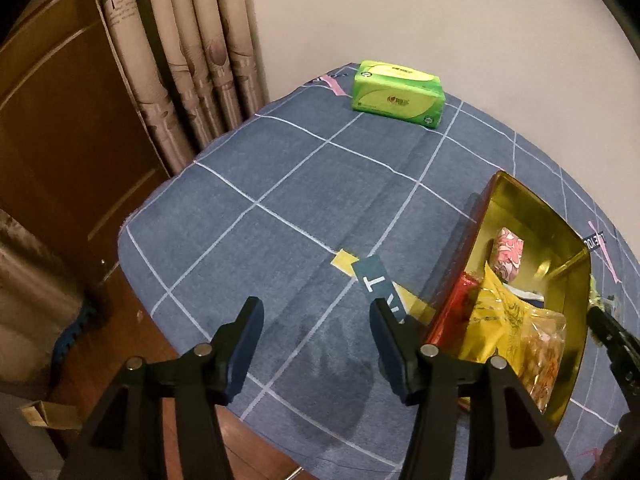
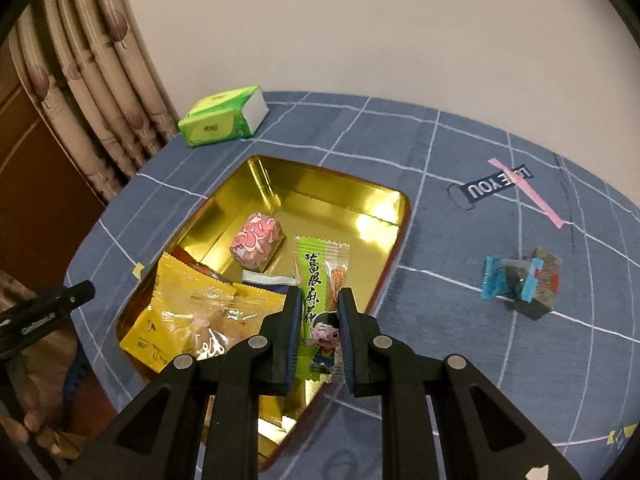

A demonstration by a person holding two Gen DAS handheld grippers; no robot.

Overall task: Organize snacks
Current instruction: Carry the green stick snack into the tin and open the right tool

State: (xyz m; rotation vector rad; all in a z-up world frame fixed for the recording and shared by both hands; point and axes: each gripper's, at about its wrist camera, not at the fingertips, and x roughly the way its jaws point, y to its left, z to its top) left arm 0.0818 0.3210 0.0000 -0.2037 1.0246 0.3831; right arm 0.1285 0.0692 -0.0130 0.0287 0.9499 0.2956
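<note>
Left wrist view: mounted behind the left gripper, angled steeply down over the near left part of the tablecloth, close to the surface, with the tin at the right edge. Right wrist view: mounted behind the right gripper, angled down directly above the tin, at close range. Shared by both: tin, tissue pack, curtain, wall and cloth.

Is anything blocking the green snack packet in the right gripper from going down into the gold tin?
Nothing visible does. The right gripper holds the green snack packet over the open gold tin; bare floor lies below it. The pink wrapped sweet and yellow bag sit off to the side.
</note>
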